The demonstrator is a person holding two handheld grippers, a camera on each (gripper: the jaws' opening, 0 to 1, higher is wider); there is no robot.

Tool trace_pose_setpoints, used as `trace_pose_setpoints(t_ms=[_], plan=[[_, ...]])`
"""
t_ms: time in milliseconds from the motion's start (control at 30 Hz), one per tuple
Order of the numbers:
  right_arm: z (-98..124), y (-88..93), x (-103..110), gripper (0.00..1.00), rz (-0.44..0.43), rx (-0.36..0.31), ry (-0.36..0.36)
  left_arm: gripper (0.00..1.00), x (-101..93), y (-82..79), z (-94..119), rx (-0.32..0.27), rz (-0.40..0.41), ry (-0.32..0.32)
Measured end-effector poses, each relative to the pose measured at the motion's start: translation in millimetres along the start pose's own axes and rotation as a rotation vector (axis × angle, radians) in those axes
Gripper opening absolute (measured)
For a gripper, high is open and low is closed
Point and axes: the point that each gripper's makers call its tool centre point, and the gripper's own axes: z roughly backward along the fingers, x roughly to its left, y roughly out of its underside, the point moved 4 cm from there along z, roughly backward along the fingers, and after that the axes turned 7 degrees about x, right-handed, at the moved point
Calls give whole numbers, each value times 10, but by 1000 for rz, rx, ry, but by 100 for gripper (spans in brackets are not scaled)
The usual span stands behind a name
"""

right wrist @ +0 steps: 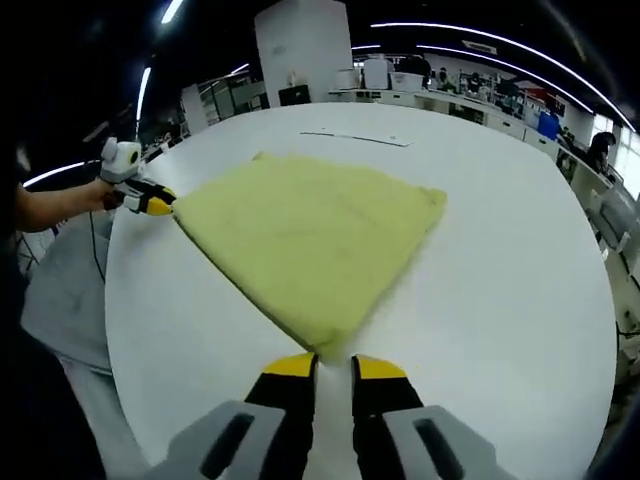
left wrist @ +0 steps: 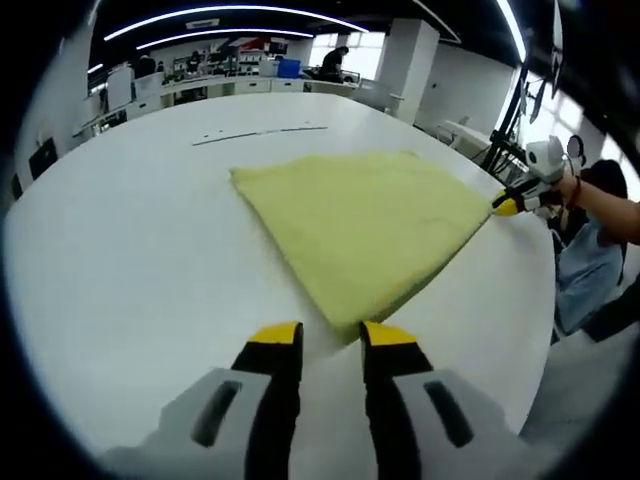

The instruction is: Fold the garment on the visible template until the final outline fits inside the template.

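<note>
A yellow garment (left wrist: 360, 225) lies folded flat in a rough square on the white round table (left wrist: 120, 260). Its near corner reaches in between my left gripper's (left wrist: 330, 336) yellow tips, whose jaws stand apart, open. My right gripper (left wrist: 507, 205) touches the garment's right corner, held by a hand. In the right gripper view the garment (right wrist: 305, 240) points a corner at my right gripper (right wrist: 335, 366), whose jaws are a narrow gap apart with white table showing between them. My left gripper (right wrist: 158, 200) sits at the cloth's left corner.
A thin dark line (left wrist: 260, 133) is marked on the table beyond the garment, also seen as a line (right wrist: 355, 138) in the right gripper view. The person's arm (left wrist: 605, 205) reaches in at the table edge. Desks and a seated person stand far behind.
</note>
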Motion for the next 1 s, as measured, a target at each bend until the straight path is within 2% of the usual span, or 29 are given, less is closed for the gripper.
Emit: trace_pose_setpoints(t_ms=[100,500,600,1000], plan=[[-9,-9,11,4,0,-6,-13,11,-31,-24,-23,6,-7,11],[-21,-16,43,0,-4,-28,-55,9,-73,-10,-48,29,-30,29],[-19,-17,34,0,-7,-31,-56,5,-63,-7,-50,32,-30,24],[45,-12,-33,0,-3,-35,-36,0,-34,-22,-37,36,-53,22]])
